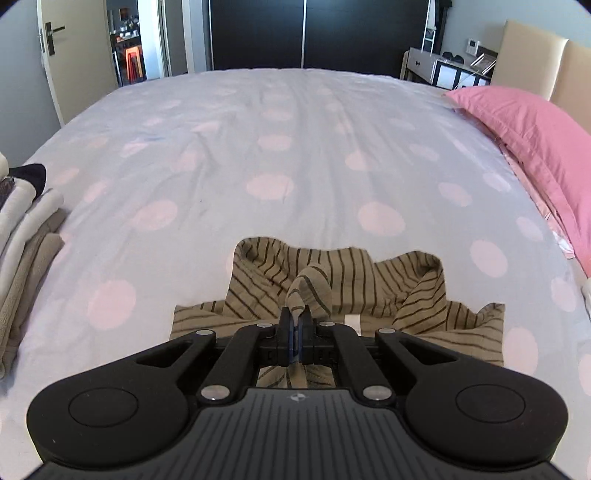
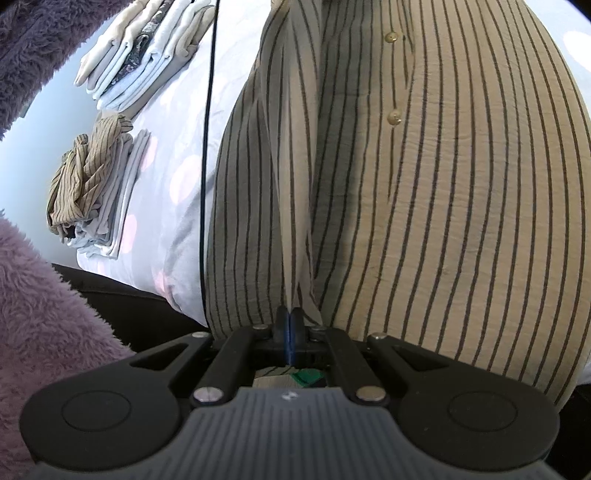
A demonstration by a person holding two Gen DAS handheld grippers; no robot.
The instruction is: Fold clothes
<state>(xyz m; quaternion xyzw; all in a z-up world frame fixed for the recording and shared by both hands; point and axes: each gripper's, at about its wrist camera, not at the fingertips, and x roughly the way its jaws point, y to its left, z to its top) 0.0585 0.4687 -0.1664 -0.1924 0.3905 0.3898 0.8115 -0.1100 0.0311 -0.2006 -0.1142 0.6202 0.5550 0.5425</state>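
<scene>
Striped shirt (image 2: 424, 206) runs lengthwise away from my right tongs (image 2: 291, 314); both right and left tongs (image 1: 295, 317) pinch its fabric.

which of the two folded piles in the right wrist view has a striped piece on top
The nearer pile, lower left, carries a crumpled tan striped garment on top. The farther pile, upper left, shows only plain pale pieces and one dark patterned layer.

Dotted bed (image 1: 295, 147), dark wardrobe (image 1: 317, 33)

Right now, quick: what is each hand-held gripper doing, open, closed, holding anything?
Left hand-held gripper: closed, pinching a fold of the striped shirt.
Right hand-held gripper: closed, pinching a fold of the same shirt.
</scene>
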